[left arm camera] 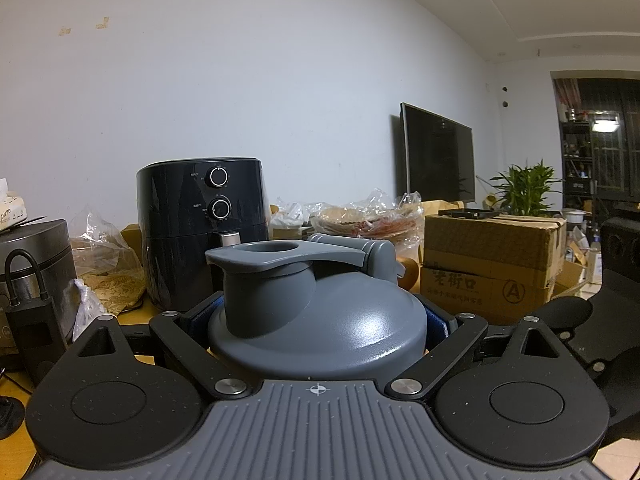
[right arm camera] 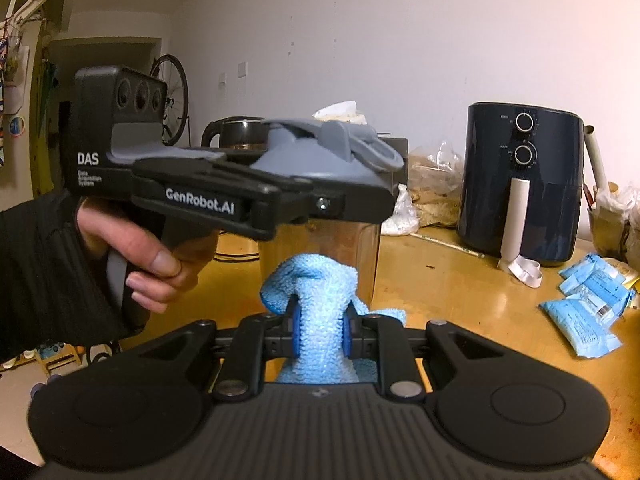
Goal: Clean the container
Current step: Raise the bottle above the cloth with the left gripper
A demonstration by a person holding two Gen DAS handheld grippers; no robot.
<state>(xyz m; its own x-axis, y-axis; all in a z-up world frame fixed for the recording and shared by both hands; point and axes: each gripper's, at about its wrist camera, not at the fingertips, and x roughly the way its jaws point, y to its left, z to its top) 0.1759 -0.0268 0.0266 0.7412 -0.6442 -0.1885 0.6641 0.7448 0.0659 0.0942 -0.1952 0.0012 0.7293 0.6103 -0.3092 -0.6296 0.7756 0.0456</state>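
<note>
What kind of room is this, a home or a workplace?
Most likely a lived-in home, a living and dining area: an air fryer on a wooden table, a television against the wall, and a potted plant.

Left gripper (left arm camera: 318,320) jaws spread wide; right gripper (right arm camera: 320,330) jaws nearly closed.

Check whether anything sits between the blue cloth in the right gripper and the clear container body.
Nothing visible does. The blue terry cloth, pinched in the right gripper, bunches up right at the clear container wall, just below the left gripper clamping the grey lid.
</note>
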